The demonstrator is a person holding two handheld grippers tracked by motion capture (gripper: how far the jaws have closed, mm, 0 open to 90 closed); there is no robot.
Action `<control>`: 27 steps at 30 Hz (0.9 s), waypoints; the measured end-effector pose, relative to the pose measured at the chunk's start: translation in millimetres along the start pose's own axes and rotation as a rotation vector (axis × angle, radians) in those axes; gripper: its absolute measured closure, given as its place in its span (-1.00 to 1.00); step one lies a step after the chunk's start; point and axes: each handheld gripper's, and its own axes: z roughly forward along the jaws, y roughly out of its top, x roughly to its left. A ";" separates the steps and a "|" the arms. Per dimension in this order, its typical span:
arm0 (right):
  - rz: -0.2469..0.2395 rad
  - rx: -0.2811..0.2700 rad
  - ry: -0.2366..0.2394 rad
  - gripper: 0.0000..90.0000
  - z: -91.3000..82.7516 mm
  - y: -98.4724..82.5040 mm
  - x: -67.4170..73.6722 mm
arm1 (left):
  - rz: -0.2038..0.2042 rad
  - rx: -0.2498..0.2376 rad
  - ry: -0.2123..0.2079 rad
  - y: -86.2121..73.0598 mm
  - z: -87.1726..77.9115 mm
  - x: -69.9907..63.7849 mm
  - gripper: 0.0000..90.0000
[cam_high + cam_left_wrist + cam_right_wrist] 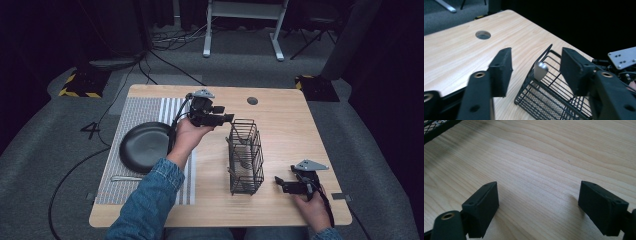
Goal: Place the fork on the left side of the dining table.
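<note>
A black wire basket point(245, 155) stands upright on the wooden table point(285, 120), right of centre. A silver utensil point(242, 159) leans inside it, and its rounded handle end point(540, 70) rises above the rim. My left gripper point(227, 119) hovers just left of the basket's far top edge. In the left gripper view, my left gripper point(537, 62) has its jaws apart and the handle end shows in the gap, with no pad touching it. My right gripper point(279, 182) rests low by the table's near right edge. Its jaws point(539, 197) are wide apart over bare wood.
A black plate point(145, 146) lies on a striped placemat point(145, 110) at the left. Another silver utensil point(125, 178) lies on the mat in front of the plate. A round cable hole point(252, 100) sits near the table's far edge.
</note>
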 end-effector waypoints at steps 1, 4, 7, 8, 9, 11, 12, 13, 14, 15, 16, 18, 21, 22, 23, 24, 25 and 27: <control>0.000 0.000 0.000 -0.63 0.0 0.0 0.0 | -0.007 0.009 0.003 -1.8 1.4 1.3 0.07; 0.000 0.000 0.000 -0.62 0.0 0.0 0.1 | -0.018 0.020 0.012 -3.5 2.4 2.2 0.18; -0.001 -0.001 0.001 -0.62 -0.1 -0.1 0.1 | -0.017 0.030 0.019 -4.9 2.9 1.8 0.33; -0.001 0.000 0.001 -0.62 -0.1 -0.1 0.1 | -0.014 0.037 0.020 -5.0 3.2 0.9 0.36; 0.000 -0.001 0.001 -0.62 -0.1 0.0 0.1 | -0.004 0.047 0.025 -5.0 3.7 -0.3 0.38; 0.000 -0.001 0.001 -0.62 -0.1 -0.1 0.1 | 0.016 0.066 0.033 -5.2 5.2 -2.2 0.43; 0.000 -0.001 0.001 -0.62 -0.1 -0.1 0.2 | 0.021 0.073 0.032 -5.3 5.8 -2.9 0.46; 0.000 -0.001 0.001 -0.62 -0.1 -0.1 0.1 | 0.014 0.071 0.028 -5.0 6.2 -3.6 0.49; 0.000 -0.001 0.001 -0.62 -0.1 -0.1 0.1 | 0.014 0.071 0.028 -5.0 6.2 -3.6 0.52; 0.000 -0.001 0.001 -0.62 -0.1 -0.1 0.1 | 0.012 0.068 0.027 -4.6 6.2 -4.0 0.52; 0.000 -0.001 0.001 -0.62 -0.1 -0.1 0.2 | 0.018 0.068 0.031 -3.7 6.5 -5.0 0.58; 0.001 -0.001 0.001 -0.62 -0.2 -0.1 0.3 | 0.026 0.073 0.036 -2.7 6.9 -6.3 0.67; 0.001 -0.002 0.000 -0.61 -0.3 -0.2 0.4 | 0.023 0.074 0.034 -1.8 6.9 -7.5 0.72; 0.001 -0.002 0.000 -0.61 -0.3 -0.2 0.5 | 0.023 0.074 0.034 -1.8 6.9 -7.5 0.73; 0.001 -0.002 0.000 -0.61 -0.3 -0.2 0.5 | 0.014 0.072 0.019 -1.6 6.6 -6.6 0.75; 0.002 -0.002 0.000 -0.61 -0.3 -0.2 0.5 | -0.001 0.071 0.008 -1.3 5.9 -5.9 0.76; 0.002 -0.001 0.000 -0.61 -0.3 -0.2 0.5 | -0.001 0.071 0.004 -1.0 5.6 -5.9 0.78; 0.001 -0.002 0.000 -0.61 -0.3 -0.2 0.5 | 0.001 0.072 0.000 -0.7 5.3 -6.1 0.80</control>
